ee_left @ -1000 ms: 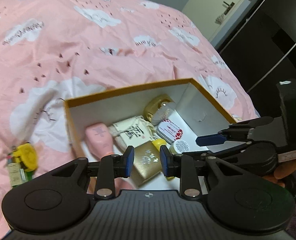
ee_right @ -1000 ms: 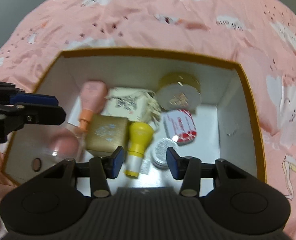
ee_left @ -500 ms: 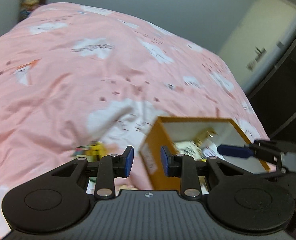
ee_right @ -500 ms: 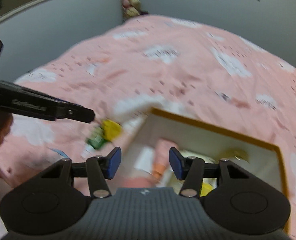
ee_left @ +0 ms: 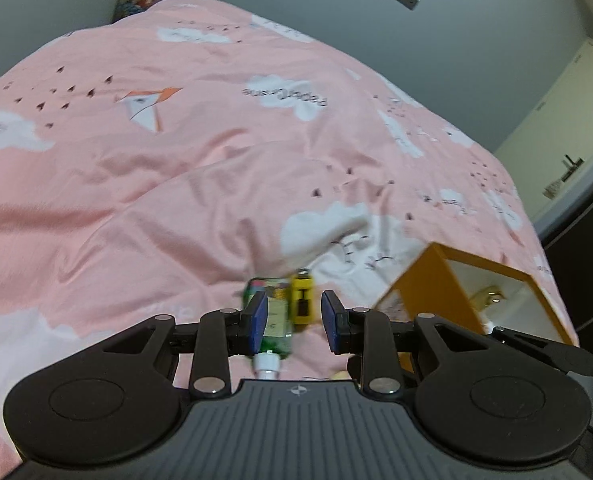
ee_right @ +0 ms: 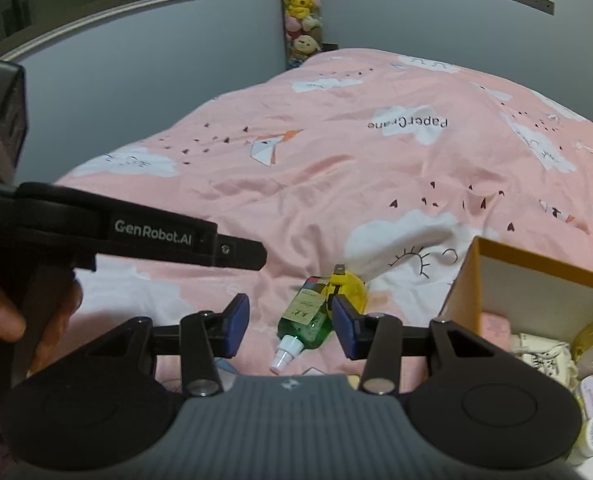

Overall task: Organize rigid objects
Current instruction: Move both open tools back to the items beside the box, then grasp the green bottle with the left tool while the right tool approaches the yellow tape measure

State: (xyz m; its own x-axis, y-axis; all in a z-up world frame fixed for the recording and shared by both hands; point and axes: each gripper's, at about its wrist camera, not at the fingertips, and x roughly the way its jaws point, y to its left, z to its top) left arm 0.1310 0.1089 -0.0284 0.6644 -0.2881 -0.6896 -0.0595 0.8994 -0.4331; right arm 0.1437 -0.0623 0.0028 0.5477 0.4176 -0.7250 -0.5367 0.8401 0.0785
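Just ahead of both grippers' wide, empty jaws lies the green bottle (ee_right: 306,319), touching neither.

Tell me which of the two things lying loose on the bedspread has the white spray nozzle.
The green bottle: it lies on its side with the white nozzle pointing toward the cameras. The yellow thing touching it has none.

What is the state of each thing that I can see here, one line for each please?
left gripper: open, empty, above the bottle.
right gripper: open, empty.
green spray bottle: lying on its side on the bed cover, white nozzle toward the camera.
yellow object: lying on the cover, touching the bottle.
orange box: open, no lid, items inside.
pink bed cover: wrinkled.
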